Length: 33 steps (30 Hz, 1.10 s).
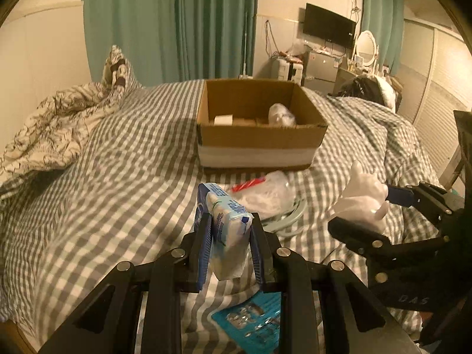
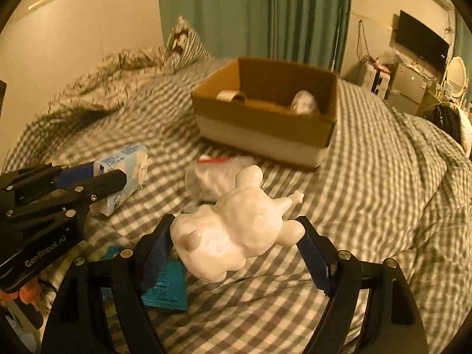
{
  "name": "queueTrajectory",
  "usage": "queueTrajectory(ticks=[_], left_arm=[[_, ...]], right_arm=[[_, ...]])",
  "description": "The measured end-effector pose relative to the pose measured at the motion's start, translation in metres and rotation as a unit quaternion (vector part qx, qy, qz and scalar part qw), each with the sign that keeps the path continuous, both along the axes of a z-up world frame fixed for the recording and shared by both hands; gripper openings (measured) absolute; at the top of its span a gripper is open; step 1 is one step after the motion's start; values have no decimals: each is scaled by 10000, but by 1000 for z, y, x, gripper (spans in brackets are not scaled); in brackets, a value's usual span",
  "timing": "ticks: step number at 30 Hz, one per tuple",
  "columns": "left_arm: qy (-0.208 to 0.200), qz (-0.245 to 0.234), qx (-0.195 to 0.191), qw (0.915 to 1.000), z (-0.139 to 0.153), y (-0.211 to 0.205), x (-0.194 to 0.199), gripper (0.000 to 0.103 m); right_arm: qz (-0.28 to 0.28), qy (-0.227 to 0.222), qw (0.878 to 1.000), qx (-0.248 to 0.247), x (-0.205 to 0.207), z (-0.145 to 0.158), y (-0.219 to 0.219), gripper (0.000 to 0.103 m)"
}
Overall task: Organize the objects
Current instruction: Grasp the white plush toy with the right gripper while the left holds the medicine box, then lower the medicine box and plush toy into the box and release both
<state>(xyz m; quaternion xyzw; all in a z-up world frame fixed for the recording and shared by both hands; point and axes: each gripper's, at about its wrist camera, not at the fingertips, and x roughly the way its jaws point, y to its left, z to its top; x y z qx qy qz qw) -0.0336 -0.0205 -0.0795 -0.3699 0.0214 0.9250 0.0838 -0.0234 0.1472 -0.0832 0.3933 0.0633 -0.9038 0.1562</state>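
My left gripper (image 1: 230,221) is shut on a blue and white tissue pack (image 1: 228,227) and holds it above the checked bed. It also shows in the right wrist view (image 2: 118,174) with the tissue pack (image 2: 124,171). My right gripper (image 2: 236,227) is shut on a white animal figurine (image 2: 236,233), which also shows in the left wrist view (image 1: 361,197). An open cardboard box (image 1: 259,135) sits ahead on the bed, holding a small white box (image 1: 222,120) and a wrapped white object (image 1: 281,114).
A clear plastic bag with a red strip (image 1: 265,194) lies in front of the box. A teal card packet (image 1: 250,321) lies under my left gripper. A crumpled patterned duvet (image 1: 53,124) is at the left. Green curtains and a TV stand behind.
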Motion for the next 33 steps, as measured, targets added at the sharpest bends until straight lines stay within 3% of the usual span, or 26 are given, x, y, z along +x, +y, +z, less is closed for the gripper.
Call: queueTrajectory(ticks=[9,19,26,33], left_arm=[[346,-148,-114,9992,37,22,-22,25],[757,-270,-114,9967,77,40,-71,25],[839,-193,-49,9963,87,41,-119,25],[871,-250,-7,9959,80,46,-178,25]], right_arm=[[-147,544,9984,-77,-7,50,25,80],[-170,1175,9929,-48,-46,111,37,80],[-187,1380,9902,-96,-89,132,41,80],[-225,1360,9904,-83,-143,131,42,80]])
